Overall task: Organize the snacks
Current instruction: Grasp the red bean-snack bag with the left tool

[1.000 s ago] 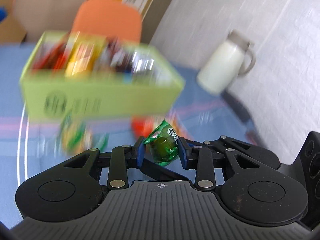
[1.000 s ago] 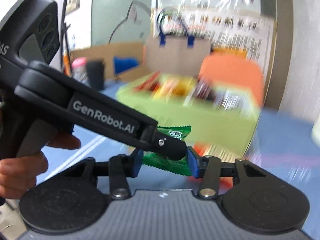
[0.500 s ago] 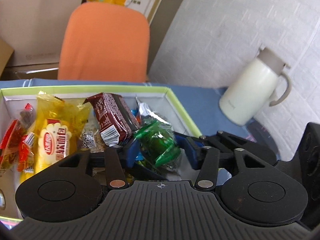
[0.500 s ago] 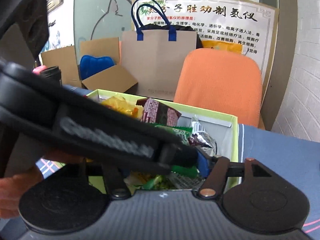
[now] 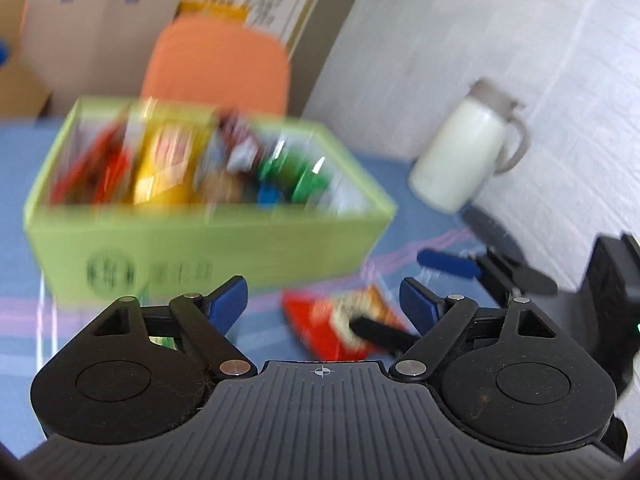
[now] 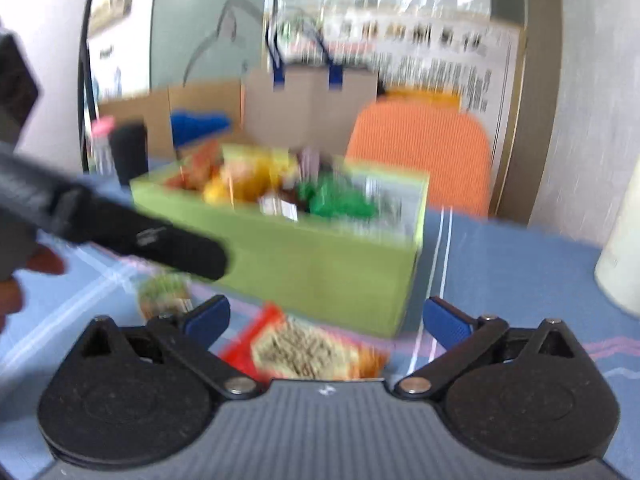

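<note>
A lime-green box (image 5: 208, 240) (image 6: 320, 264) stands on the blue tablecloth, full of snack packets. Green packets (image 5: 296, 176) (image 6: 340, 200) lie in its right end. My left gripper (image 5: 324, 304) hangs in front of the box, its jaws opening with nothing held between them. My right gripper (image 6: 326, 318) is also opening and holds nothing. On the cloth just before both grippers lies a red snack packet (image 5: 320, 320) (image 6: 308, 348). A small green packet (image 6: 164, 292) sits on the cloth to the left. One blue finger (image 5: 448, 265) of the right gripper shows in the left wrist view.
A white jug (image 5: 468, 148) stands right of the box near the brick wall. An orange chair (image 5: 216, 64) (image 6: 420, 160) and a paper bag (image 6: 308, 104) are behind the table. A person's hand (image 6: 24, 268) holds the left gripper's black body (image 6: 140, 236).
Both grippers let go of their green packets over the box, opened their jaws and drew back and down to the near side of the box.
</note>
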Demonstrator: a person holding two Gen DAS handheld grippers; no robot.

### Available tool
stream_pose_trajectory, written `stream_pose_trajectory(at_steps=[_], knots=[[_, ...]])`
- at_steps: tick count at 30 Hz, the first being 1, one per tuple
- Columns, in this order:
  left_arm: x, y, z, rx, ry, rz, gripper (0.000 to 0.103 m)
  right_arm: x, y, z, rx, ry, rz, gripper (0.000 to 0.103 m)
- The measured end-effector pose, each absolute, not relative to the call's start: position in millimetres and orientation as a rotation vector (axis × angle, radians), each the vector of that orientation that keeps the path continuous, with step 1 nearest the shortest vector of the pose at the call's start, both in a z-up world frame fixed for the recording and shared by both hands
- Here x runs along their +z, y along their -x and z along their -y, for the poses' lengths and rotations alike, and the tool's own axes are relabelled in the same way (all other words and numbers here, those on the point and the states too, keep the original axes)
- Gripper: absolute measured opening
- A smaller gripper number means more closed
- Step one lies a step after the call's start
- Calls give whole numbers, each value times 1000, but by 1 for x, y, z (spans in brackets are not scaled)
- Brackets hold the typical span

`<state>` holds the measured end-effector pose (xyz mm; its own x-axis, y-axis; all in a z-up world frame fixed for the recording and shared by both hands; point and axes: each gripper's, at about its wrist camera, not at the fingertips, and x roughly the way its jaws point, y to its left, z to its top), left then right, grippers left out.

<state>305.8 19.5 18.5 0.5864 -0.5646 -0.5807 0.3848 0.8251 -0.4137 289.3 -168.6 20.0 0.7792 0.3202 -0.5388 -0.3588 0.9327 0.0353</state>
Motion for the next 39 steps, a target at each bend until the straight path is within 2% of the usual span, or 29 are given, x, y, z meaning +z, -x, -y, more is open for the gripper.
stream_pose_trajectory(at_steps=[7, 16, 24, 31, 36, 39], knots=[[-8, -295, -31, -463, 355, -847, 68, -3, -306, 171, 430, -27, -667, 102], [-9, -267, -34, -392, 316, -811, 69, -13, -237, 128, 448, -8, -691, 102], [-4, -249, -34, -399, 285, -776, 70, 8, -220, 121, 370, 32, -649, 102], [4, -264, -30, -420, 291, -768, 74, 1, -239, 123, 369, 48, -665, 102], [0, -304, -19, -482, 378, -820, 76, -3, -265, 116, 356, 93, -661, 102], [-16, -338, -5, -586, 433, -938, 63, -3, -270, 114, 362, 108, -669, 102]])
